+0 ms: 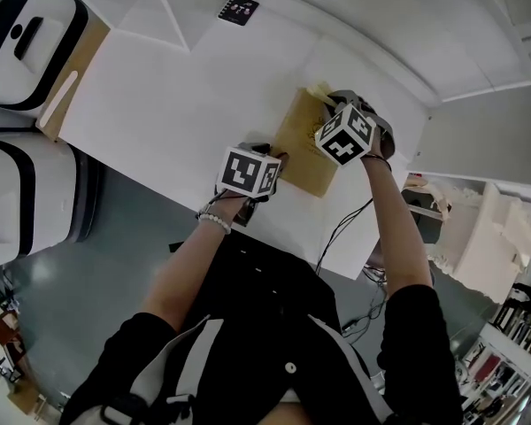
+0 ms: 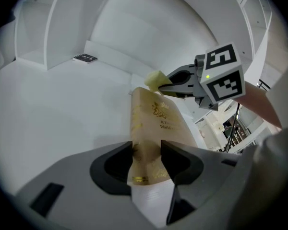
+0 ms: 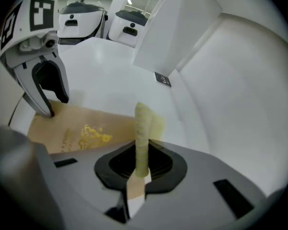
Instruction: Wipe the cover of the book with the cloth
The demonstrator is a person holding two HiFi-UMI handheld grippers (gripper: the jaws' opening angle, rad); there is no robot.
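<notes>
Left hand-held gripper (image 2: 146, 151) clamped — right hand-held gripper (image 3: 142, 159) too.

Tan book (image 1: 303, 153), pale-yellow cloth (image 3: 143, 128)

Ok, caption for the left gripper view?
Left gripper clamps the near end of the book; right gripper holds the cloth at its far end.

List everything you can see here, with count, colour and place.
table: one, white, under everything.
book: one, tan with gold print, by table's near edge.
cloth: one, yellow, in right gripper at book's far end.
card: one, black, table's far side.
machines: two, white and black, beside table.
left gripper: one, grey, shut on book.
right gripper: one, grey, shut on cloth.
arms: two, bare, holding grippers.
</notes>
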